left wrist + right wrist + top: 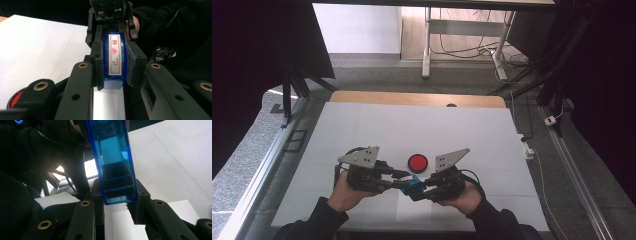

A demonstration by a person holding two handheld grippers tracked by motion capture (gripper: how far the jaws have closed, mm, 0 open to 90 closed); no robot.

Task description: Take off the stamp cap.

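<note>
From the high view, the person's two hands meet low over the white counter [422, 125], and a small blue stamp [412, 184] hangs between the left gripper [398, 178] and the right gripper [421, 190], just on the near side of a round red ink pad [417, 162]. Each gripper comes at the stamp from its own side, so the thing is held at both ends and off the surface, close enough to the ink pad that a short move would reach it.

In the left gripper view, the stamp [114, 60] sits upright between this gripper's jaws, which pinch its blue sides. Its white face with a red frame and red characters is turned to the camera. The right gripper [113, 37] holds the far end, with a hand behind it. The red edge of the ink pad [15, 98] peeps out low at the left. I'd judge the face is turned this way so the lettering can be checked or lined up.

In the right gripper view, the clear blue shell of the stamp [113, 162] rises away from the camera, its near end pinched between this gripper's jaws. The dark block inside shows through the plastic. A two-sided hold like this looks meant for pulling a cap off or passing the stamp across.
</note>
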